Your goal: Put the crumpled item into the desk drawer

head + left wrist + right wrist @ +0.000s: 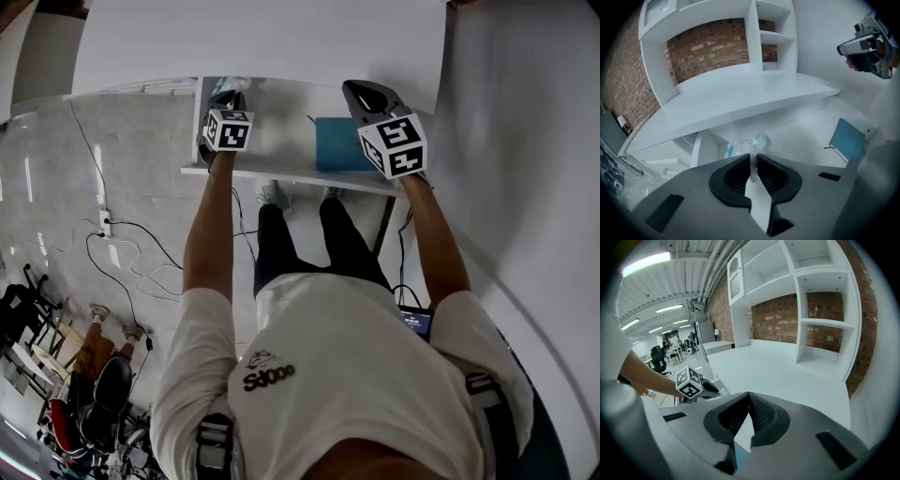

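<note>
My left gripper [753,158] is shut on a crumpled white and blue wrapper [742,146], which bulges out past the fingertips. In the head view the left gripper [228,97] hangs over the left end of the pulled-out white drawer [281,171], under the edge of the white desk top [262,42]. A flat blue item [336,144] lies in the drawer's right half and also shows as the blue item [847,139] in the left gripper view. My right gripper [749,395] is shut with nothing between its jaws. It is held above the desk to the right, right gripper [356,91].
White shelving [820,296] against a brick wall [712,49] stands at the back of the desk. Cables and a power strip [105,222] lie on the floor to the left, with chairs [37,356] further out. The person's legs stand under the drawer front.
</note>
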Demonstrator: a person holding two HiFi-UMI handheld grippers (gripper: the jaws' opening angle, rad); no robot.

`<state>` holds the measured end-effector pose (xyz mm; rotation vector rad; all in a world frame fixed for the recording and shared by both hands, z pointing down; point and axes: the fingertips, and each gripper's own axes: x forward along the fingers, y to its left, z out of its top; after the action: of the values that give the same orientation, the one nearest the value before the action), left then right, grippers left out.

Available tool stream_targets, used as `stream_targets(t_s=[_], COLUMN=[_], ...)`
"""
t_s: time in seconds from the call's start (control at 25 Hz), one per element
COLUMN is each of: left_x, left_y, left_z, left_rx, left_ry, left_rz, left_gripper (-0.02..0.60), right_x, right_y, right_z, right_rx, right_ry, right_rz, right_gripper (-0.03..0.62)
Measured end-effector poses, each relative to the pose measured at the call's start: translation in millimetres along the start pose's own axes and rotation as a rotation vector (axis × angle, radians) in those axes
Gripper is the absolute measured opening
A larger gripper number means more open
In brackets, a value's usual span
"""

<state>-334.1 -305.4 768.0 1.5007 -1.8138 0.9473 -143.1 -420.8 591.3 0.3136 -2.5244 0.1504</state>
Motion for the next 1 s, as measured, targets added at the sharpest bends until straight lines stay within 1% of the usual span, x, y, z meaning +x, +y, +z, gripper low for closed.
stream_targets(t_s=[0.12, 0.2, 0.4, 0.56, 0.68, 0.84, 1.0], left_x=[15.0, 24.0, 47.0, 53.1, 53.8, 57.2, 49.0], left_y=[-6.8, -9.6, 3.5, 10.8, 15.7, 16.8, 10.1], left_z=[5.9, 5.3, 4.6, 5.2, 9.2, 6.7, 10.6], left_rx=[-0.005, -0.013, -0.041, -0.012, -0.04, -0.053, -0.063], left_ry=[0.003, 0.006, 0.016, 0.003, -0.018, -0.024, -0.025], left_rz=[0.031, 0.045, 0.064, 0.103, 0.111, 0.107, 0.097], left_gripper=[0.057, 0.057, 0.057, 0.058, 0.06, 0.075, 0.124], right_x=[-11.2, -16.4, -10.8, -14.4, -15.1, -8.4, -9.8], right_y=[-13.7, -15.6, -21.2, -28.4, -31.2, -30.0, -29.7], right_z=[-4.4, -9.3, -9.8, -14.0, -14.0, -18.4, -14.0], right_rx=[0.018, 0.008, -0.002, -0.001, 0.002, 0.005, 0.006], right_ry=[0.013, 0.026, 0.043, 0.042, 0.04, 0.035, 0.031], right_rz=[0.003, 0.016, 0.028, 0.018, 0.013, 0.023, 0.05], right_gripper=[0.005, 0.005, 0.005, 0.005, 0.005, 0.005, 0.005])
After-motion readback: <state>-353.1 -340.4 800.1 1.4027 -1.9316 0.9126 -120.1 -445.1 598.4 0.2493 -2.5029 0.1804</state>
